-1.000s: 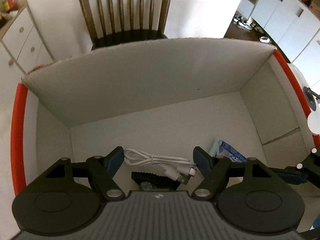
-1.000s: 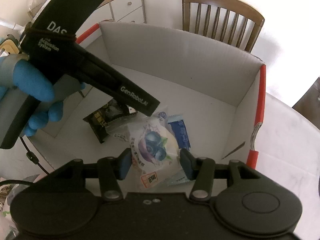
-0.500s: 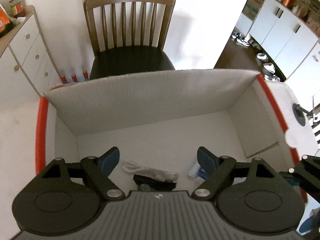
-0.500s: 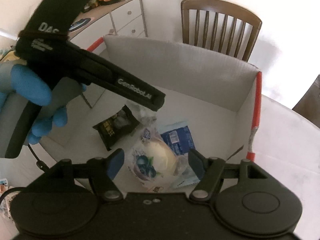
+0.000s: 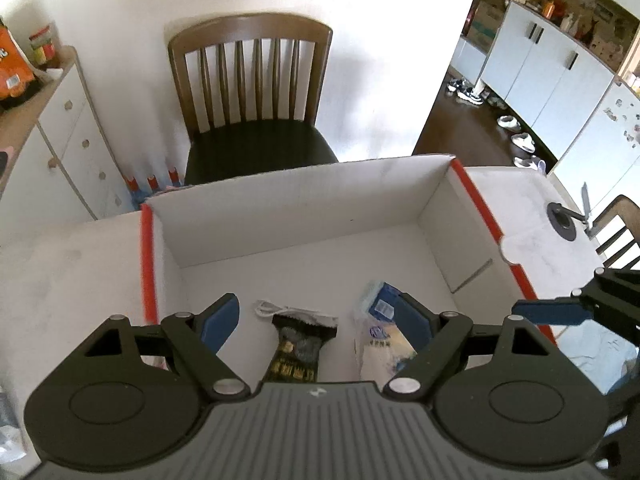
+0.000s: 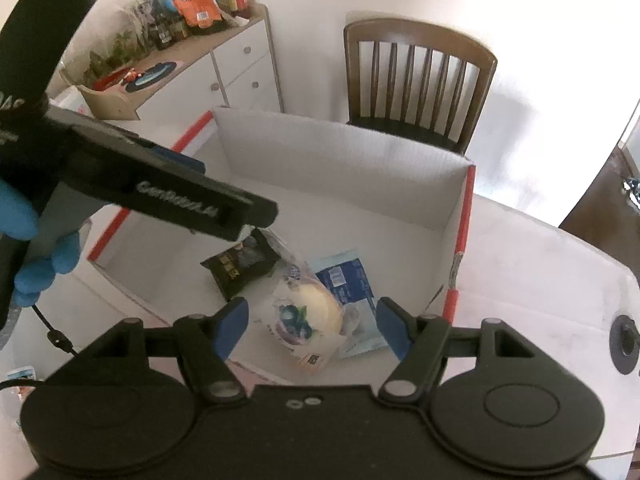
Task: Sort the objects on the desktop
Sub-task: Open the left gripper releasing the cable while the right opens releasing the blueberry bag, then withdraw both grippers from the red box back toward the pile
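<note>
Both grippers lift away from the box, jaws spread and empty.

The left gripper and right gripper now sit higher than a second ago; the box looks smaller. Inside, at 6 o'clock, lie the black packet, bun, blue pack and cable.
</note>
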A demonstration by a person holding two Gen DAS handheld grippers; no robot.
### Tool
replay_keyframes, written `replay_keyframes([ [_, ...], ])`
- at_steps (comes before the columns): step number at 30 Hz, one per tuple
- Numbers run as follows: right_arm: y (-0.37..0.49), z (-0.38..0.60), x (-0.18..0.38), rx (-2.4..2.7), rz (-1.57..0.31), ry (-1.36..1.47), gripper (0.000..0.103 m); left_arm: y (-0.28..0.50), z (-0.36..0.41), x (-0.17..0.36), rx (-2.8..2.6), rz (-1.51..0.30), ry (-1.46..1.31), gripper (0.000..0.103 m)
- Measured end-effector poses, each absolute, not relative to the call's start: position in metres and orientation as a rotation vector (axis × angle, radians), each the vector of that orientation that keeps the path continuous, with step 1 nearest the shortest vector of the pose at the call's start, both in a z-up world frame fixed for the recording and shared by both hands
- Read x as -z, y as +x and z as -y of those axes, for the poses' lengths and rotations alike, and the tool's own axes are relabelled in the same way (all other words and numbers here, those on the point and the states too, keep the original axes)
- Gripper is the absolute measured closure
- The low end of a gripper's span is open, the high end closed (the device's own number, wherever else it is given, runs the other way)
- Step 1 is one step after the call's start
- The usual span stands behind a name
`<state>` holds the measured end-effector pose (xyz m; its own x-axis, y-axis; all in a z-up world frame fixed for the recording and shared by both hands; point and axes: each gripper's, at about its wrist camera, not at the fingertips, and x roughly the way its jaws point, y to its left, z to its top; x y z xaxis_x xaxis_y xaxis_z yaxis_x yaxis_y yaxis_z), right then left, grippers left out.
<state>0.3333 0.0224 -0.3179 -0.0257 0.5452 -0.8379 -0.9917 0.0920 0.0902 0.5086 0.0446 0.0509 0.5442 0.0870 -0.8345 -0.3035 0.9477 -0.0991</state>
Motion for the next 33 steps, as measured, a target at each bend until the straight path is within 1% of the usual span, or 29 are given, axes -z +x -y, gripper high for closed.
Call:
replay_keyframes([
  [10, 0.314, -0.001, 0.285, -1.388, -0.817, -0.663, 0.033, 0.465, -0.031, -0.095, -0.227, -0.912, -0.228, 0.018],
  [16, 0.300, 0.017, 0.270, -1.387, -0.796, -0.653, 0.033, 0.439, -0.016, -0.113, -0.203, -0.891, -0.217, 0.018],
  [33, 0.248, 0.076, 0.242, -1.362, -0.755, -0.609, 0.033, 0.346, 0.006, -0.138, -0.148, -0.834, -0.196, 0.018],
])
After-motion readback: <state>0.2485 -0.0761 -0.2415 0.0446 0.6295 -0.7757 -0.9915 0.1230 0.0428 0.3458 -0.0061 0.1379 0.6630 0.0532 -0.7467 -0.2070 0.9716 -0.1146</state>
